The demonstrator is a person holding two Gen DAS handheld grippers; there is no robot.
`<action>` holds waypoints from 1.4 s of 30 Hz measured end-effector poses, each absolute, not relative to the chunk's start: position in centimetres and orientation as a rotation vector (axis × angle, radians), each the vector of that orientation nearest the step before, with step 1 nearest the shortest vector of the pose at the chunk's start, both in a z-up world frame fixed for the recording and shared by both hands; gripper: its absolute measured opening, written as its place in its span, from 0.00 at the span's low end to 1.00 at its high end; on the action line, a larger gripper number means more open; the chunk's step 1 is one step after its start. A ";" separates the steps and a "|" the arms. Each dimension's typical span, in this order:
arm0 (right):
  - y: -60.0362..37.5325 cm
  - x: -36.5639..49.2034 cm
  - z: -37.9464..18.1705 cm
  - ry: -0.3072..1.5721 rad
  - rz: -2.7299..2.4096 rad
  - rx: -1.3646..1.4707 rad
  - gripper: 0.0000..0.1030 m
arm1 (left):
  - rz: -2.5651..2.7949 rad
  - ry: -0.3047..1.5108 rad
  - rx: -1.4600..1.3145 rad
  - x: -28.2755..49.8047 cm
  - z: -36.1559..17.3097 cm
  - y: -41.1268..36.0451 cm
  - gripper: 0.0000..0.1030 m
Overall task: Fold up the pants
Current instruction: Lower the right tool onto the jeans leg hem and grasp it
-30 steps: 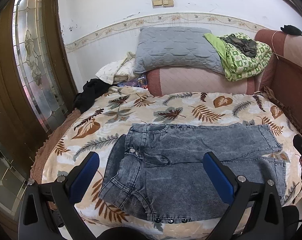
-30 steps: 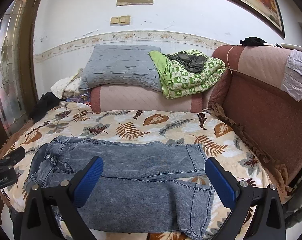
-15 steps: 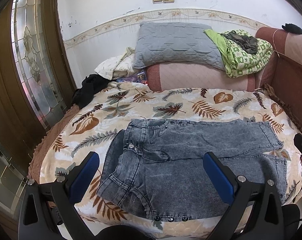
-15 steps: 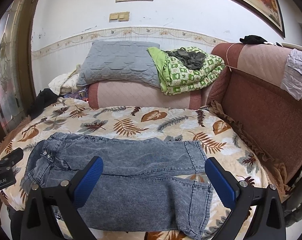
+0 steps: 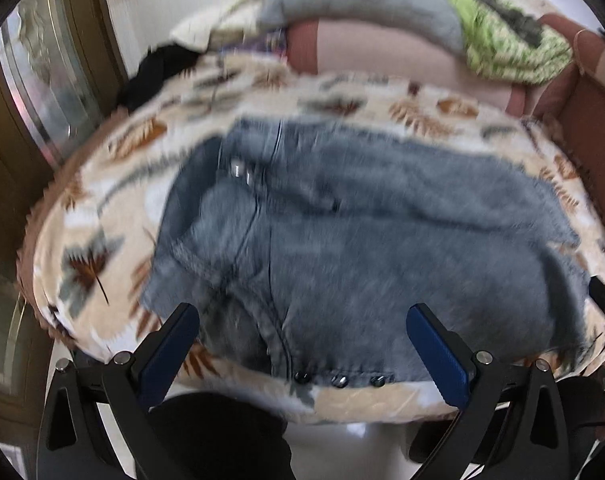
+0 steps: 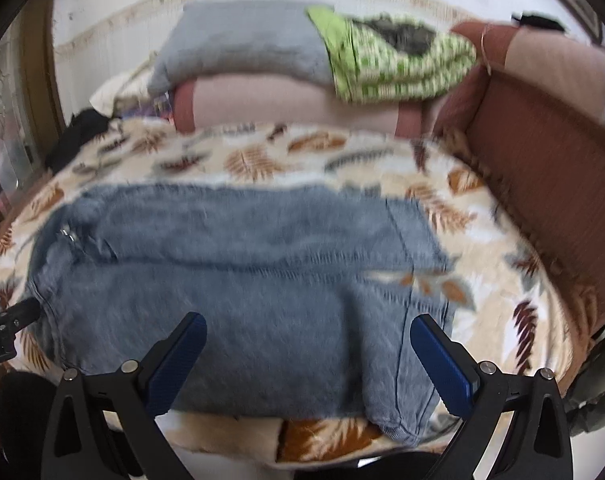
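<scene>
Soft, even daylight is filling both views. Motion blur is smearing the pants (image 5: 362, 240) and bed (image 6: 482, 240). Fisheye distortion is bending the edges into dark corners.

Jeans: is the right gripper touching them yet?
Cannot tell. The right wrist view shows the right gripper open over the jeans, but blur hides any contact or gap.

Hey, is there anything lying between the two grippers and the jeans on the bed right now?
Nothing visible. The left gripper and right gripper are both open, with only the jeans ahead, spread flat on the leaf-print bedspread. The pillows and green blanket sit beyond.
</scene>
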State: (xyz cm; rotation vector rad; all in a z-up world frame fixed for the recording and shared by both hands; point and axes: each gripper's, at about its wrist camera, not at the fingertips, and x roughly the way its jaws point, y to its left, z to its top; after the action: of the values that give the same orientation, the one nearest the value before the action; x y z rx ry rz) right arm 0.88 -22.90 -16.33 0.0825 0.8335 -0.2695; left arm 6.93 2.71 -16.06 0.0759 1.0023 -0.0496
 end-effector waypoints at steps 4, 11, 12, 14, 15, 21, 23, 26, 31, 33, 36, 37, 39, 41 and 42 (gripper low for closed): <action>-30.0 0.0 -17.2 0.856 -0.365 0.192 1.00 | 0.003 1.051 0.095 7.9 -18.5 3.0 1.00; -41.7 -0.5 -21.6 1.008 -0.298 0.556 1.00 | -0.037 1.046 0.086 8.1 -18.1 1.8 1.00; -42.6 -0.5 -22.7 1.036 -0.290 0.600 1.00 | -0.052 1.042 0.098 7.9 -17.9 1.4 1.00; -43.7 -0.9 -24.9 1.066 -0.237 0.701 0.99 | -0.069 1.039 0.112 7.9 -17.7 0.9 1.00; -43.6 -0.9 -25.3 1.070 -0.216 0.725 0.96 | -0.076 1.037 0.116 8.0 -17.6 0.7 1.00; -42.8 0.3 -27.1 1.087 -0.164 0.747 0.81 | -0.100 1.017 0.133 8.0 -16.6 -0.4 1.00; -42.4 0.5 -27.1 1.083 -0.176 0.712 0.79 | -0.112 1.008 0.139 7.9 -16.2 -0.6 1.00; -41.7 1.0 -26.9 1.098 -0.194 0.626 0.44 | -0.117 0.998 0.143 7.7 -15.8 -0.7 1.00; -41.9 0.4 -26.4 1.075 -0.218 0.592 0.15 | -0.111 1.004 0.136 7.7 -15.6 -0.5 1.00; -42.1 0.1 -26.0 1.054 -0.224 0.588 0.03 | -0.109 1.009 0.133 7.7 -15.6 -0.4 1.00; -42.3 -0.1 -25.0 1.012 -0.256 0.565 0.03 | -0.100 1.012 0.126 7.7 -15.5 -0.1 1.00; -42.5 0.0 -24.5 0.994 -0.271 0.550 0.03 | -0.098 1.011 0.125 7.6 -15.4 -0.1 1.00; -42.6 0.1 -24.0 0.975 -0.285 0.548 0.03 | -0.093 1.011 0.122 7.6 -15.3 0.1 1.00; -43.2 0.2 -23.2 0.944 -0.318 0.531 0.03 | -0.088 1.011 0.120 7.7 -15.3 0.2 1.00; -43.3 0.3 -23.0 0.940 -0.325 0.519 0.03 | -0.086 1.011 0.119 7.8 -15.3 0.2 1.00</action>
State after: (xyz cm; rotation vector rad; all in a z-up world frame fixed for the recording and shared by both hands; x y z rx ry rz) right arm 0.30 -43.34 -23.03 0.5192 0.9404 -0.3255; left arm 7.80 0.22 -15.26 0.1192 1.0106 -0.0860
